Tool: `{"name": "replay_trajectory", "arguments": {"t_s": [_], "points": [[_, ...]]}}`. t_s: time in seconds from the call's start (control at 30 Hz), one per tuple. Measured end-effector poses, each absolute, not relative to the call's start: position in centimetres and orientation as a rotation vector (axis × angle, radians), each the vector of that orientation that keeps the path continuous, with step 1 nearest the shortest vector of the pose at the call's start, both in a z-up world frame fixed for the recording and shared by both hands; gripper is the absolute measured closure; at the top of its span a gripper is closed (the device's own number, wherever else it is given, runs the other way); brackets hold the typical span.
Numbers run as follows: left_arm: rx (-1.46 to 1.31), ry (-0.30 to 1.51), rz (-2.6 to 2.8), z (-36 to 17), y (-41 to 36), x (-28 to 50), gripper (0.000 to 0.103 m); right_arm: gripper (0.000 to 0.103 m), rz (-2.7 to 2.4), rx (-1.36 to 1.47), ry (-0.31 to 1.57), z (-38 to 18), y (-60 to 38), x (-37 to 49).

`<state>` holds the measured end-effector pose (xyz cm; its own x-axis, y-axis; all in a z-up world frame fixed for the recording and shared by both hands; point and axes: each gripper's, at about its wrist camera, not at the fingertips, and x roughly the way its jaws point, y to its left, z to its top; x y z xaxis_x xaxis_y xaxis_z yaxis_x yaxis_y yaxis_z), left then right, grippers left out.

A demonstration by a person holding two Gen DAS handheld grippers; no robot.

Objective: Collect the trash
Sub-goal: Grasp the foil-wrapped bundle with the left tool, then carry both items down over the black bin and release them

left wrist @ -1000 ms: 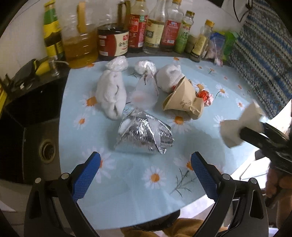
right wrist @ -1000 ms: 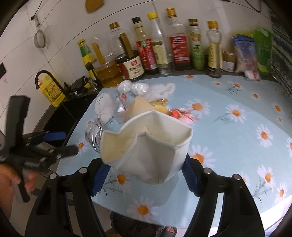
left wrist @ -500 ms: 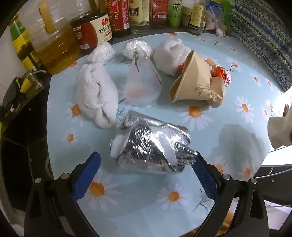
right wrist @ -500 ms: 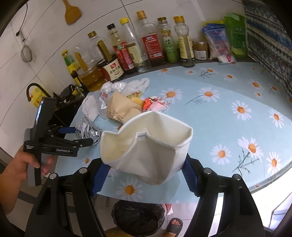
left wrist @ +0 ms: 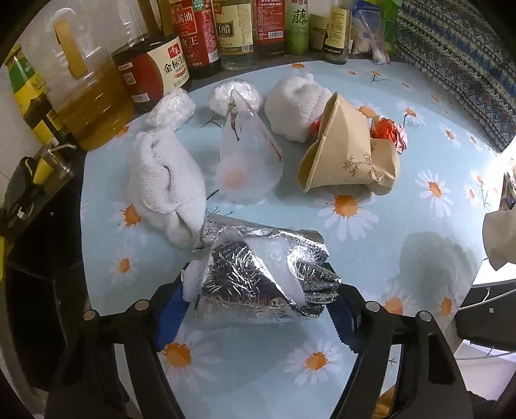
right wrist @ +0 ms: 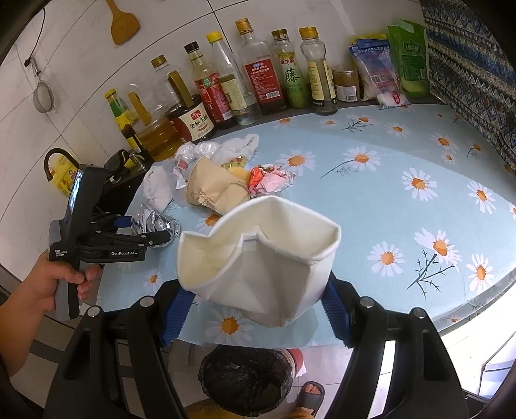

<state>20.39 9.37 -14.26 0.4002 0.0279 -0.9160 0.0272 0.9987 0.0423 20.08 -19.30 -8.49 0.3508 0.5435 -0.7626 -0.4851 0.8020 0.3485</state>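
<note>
A crumpled silver foil wrapper lies on the daisy-print table. My left gripper points down at it. Its jaws are closing, and both blue pads touch the wrapper's ends. From the right wrist view the left gripper sits at the foil wrapper. My right gripper is shut on a crushed white paper cup, held off the table's front edge above a black-lined trash bin. That white paper cup shows at the left view's right edge.
More trash lies behind the foil: a crushed brown paper cup, two white cloths, a clear plastic bag and a red wrapper. Bottles line the back edge. A dark sink counter lies to the left. A sandalled foot stands by the bin.
My left gripper came down and forward over the foil wrapper, and its jaws narrowed onto it. The right gripper carried the white cup sideways, and the trash bin came into view beneath it.
</note>
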Motion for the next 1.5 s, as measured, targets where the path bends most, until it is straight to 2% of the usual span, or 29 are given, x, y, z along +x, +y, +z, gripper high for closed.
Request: {"name": "replay_trajectory", "arguments": {"t_s": [0.43, 0.83, 1.17, 1.5], "points": [[-0.013, 1.081, 0.012, -10.7, 8.4, 16.5, 0.029, 0.031, 0.731, 0.065, 0.993, -7.6, -19.1, 19.0], [-0.145, 1.045, -0.027, -8.1, 5.2, 9.7, 0.029, 0.031, 0.839, 0.047, 0.991, -7.3, -18.9, 16.9], [-0.237, 1.081, 0.032, -10.0, 1.7, 3.9, 0.029, 0.031, 0.986, 0.020, 1.064, -9.4, -18.9, 14.6], [-0.325, 1.184, 0.087, -14.7, 0.4, -0.4, 0.029, 0.031, 1.029, -0.026, 1.202, -14.1, -18.5, 11.6]]}}
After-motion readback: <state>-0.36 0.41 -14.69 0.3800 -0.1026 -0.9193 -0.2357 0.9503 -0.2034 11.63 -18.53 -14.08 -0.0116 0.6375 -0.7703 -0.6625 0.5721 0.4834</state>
